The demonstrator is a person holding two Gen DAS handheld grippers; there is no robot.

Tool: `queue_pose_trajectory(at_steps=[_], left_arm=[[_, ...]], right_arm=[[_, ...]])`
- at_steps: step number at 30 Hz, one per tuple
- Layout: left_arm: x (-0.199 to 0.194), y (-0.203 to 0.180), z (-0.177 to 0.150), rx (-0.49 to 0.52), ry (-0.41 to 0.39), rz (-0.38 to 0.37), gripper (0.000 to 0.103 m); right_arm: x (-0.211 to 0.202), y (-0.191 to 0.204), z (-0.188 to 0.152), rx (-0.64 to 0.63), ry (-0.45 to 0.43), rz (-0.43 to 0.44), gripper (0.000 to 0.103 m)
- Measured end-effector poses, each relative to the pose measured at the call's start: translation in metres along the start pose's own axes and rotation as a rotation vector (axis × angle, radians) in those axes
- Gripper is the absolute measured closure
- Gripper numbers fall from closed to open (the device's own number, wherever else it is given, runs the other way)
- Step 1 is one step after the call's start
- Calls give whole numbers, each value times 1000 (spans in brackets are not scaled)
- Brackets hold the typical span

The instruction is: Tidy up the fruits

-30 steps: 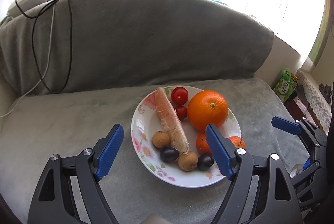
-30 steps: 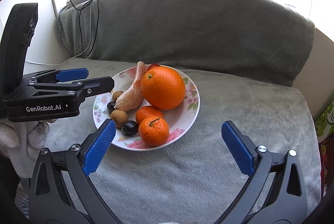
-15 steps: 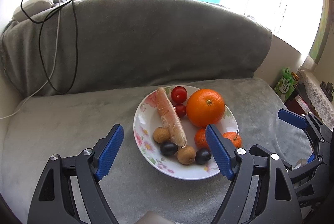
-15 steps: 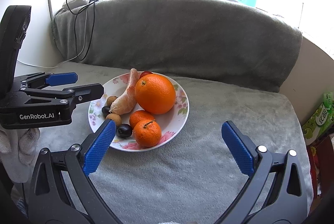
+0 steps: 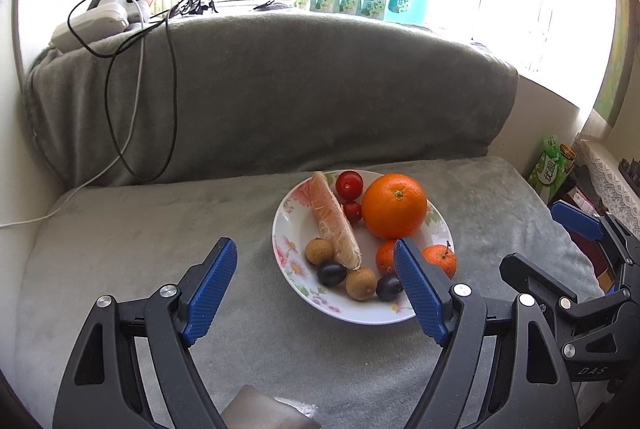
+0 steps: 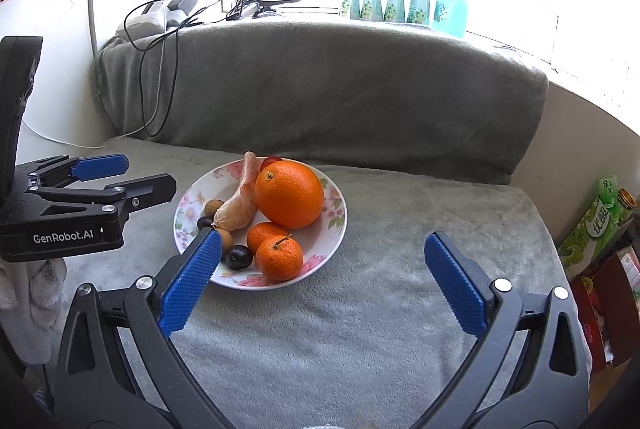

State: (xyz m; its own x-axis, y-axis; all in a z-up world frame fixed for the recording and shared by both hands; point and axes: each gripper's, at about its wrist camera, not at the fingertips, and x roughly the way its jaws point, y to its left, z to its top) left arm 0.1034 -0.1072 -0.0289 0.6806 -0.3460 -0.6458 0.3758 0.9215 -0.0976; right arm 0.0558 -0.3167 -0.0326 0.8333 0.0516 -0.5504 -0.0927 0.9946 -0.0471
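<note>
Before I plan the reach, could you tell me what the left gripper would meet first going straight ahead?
Probably the near rim of the floral plate, ahead of the open left gripper; height above the cushion is unclear.

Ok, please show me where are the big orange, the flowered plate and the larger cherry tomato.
big orange (image 5: 394,205), left wrist view, middle of its peel.
flowered plate (image 5: 294,225), left wrist view, bare inner wall on its left side.
larger cherry tomato (image 5: 349,185), left wrist view, centre of its red skin.
</note>
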Motion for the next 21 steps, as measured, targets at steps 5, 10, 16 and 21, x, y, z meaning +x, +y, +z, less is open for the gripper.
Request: queue_pose_trajectory(at_steps=[5, 10, 16, 21], left_arm=[[-16, -1, -7, 1, -30, 8, 22], [-33, 2, -13, -9, -55, 16, 22], [-48, 1, -22, -21, -79, 10, 18], [-55, 0, -32, -37, -100, 38, 16]], right_arm=[[-13, -4, -2, 36, -25, -15, 0], [-24, -10, -5, 80, -35, -25, 0], [-33, -11, -9, 101, -46, -33, 0], [-39, -10, -11, 103, -55, -44, 0]])
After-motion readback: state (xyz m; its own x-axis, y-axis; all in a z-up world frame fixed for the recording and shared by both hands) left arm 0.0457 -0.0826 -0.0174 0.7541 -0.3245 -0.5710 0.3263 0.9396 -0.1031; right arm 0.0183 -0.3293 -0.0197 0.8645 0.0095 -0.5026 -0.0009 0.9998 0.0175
